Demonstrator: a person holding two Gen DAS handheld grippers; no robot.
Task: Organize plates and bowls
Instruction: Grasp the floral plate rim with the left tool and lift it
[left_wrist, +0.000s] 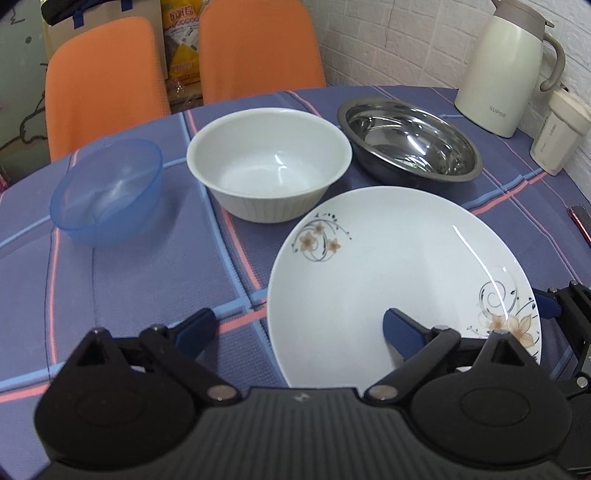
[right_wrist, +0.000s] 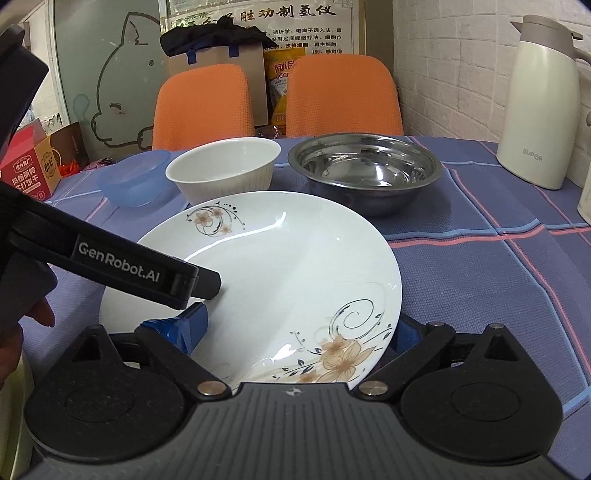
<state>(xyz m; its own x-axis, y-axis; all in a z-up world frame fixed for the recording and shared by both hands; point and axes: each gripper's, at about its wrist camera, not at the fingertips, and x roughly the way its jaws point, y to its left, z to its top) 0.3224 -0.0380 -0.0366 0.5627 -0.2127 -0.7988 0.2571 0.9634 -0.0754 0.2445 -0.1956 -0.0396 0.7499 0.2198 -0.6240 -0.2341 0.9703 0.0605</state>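
On the counter (left_wrist: 147, 280), left to right along the back, stand a blue plastic bowl (left_wrist: 107, 192), a white bowl (left_wrist: 269, 162) and a steel bowl (left_wrist: 410, 142), each apart from its neighbour. The plastic bowl looks light and forgiving, apt to skid if nudged. The white bowl looks like heavy, glazed ceramic, slick and chippable; its thick rim is the place to pinch. The steel bowl is stiff and tough, with a thin rolled lip that gives a gripper little to bite.

In front of them sits the flowered plate (left_wrist: 402, 280), tilted up toward the right, not lying flat. It is glazed, slippery and fragile, and probably hefty for a rim pinch, so a grip should go well in over the edge.

The left gripper (left_wrist: 299, 332) is spread wide: one blue pad hovers over the cloth, the other over the plate's near-left rim, clamping nothing. The right gripper (right_wrist: 295, 328) straddles the plate's near edge, its left pad above the face and its right pad below the raised rim. The jaws stand wide, and whether they actually bear on the plate I cannot tell.
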